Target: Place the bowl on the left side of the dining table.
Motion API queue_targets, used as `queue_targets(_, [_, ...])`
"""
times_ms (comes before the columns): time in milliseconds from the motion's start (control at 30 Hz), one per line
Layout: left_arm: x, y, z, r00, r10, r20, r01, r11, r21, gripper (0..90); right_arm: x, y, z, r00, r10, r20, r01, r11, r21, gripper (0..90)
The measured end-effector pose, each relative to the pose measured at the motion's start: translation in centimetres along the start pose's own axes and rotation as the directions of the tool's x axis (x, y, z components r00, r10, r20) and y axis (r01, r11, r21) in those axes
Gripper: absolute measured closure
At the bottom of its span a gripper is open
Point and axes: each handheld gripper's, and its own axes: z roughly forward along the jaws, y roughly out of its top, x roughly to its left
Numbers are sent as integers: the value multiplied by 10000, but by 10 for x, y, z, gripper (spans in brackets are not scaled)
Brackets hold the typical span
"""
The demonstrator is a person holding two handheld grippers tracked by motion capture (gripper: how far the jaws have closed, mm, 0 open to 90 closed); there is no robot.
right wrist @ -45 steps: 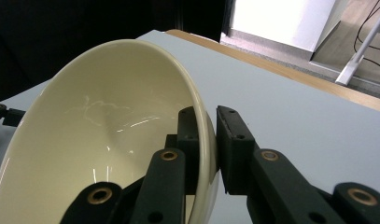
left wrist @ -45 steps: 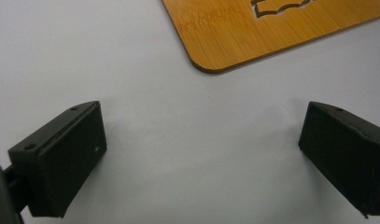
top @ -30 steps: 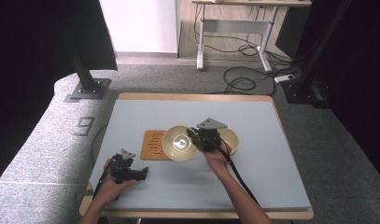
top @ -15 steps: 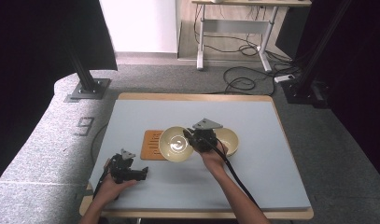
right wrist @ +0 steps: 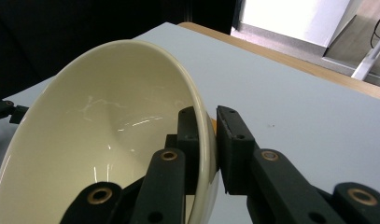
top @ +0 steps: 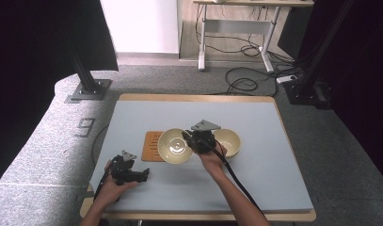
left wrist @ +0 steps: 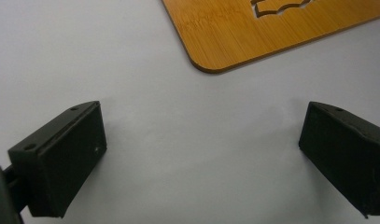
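My right gripper (top: 187, 140) (right wrist: 208, 140) is shut on the rim of a cream bowl (top: 175, 146) (right wrist: 103, 135), one jaw inside the bowl and one outside. The bowl is tilted and held over the right part of a bamboo trivet (top: 154, 146) (left wrist: 271, 28) at the table's middle. A second cream bowl (top: 229, 141) rests on the table just right of the gripper. My left gripper (top: 141, 174) (left wrist: 201, 154) lies on the table near the front left with its jaws wide apart and only bare table between them; the trivet's corner lies just beyond.
The grey table top (top: 264, 122) has a wooden edge all round. The right gripper's cable (top: 236, 179) trails back along the forearm toward the front edge. Grey carpet, stand bases (top: 88, 89) and loose cables (top: 245, 80) lie beyond the far side.
The held bowl has shifted slightly left and down over the trivet with the right gripper. The left gripper has not moved.
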Motion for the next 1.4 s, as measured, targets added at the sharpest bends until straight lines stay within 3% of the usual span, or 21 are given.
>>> queue_targets(1400, [0,0,0,10000,-6,9,6,10000,8,8,17,1,39,9996,-153,-220,165,9984,540,801])
